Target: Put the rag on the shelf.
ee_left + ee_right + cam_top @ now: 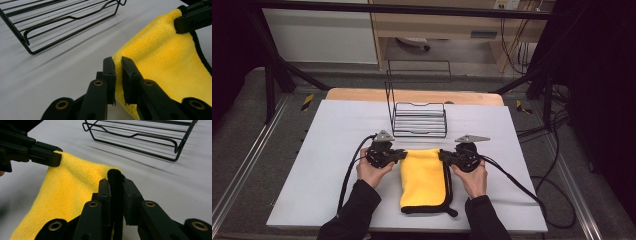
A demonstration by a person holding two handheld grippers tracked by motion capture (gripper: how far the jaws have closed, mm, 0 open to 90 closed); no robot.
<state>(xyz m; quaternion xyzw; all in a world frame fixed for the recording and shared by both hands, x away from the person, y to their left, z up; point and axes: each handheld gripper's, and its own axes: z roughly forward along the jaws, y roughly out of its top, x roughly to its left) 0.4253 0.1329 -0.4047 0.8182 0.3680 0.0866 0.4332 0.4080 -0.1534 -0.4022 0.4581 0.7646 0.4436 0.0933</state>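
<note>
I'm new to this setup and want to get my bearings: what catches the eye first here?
The bright yellow cloth with black edging stands out, folded on the near middle of the white table. The left gripper and the right gripper each pinch one of its far corners, jaws shut on the fabric. Just beyond it stands a black wire rack, empty.

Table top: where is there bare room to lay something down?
The white table is bare left of the left gripper and right of the right gripper, and along the far edge beside the wire rack. The middle is crowded: both grippers clamp the yellow cloth.
</note>
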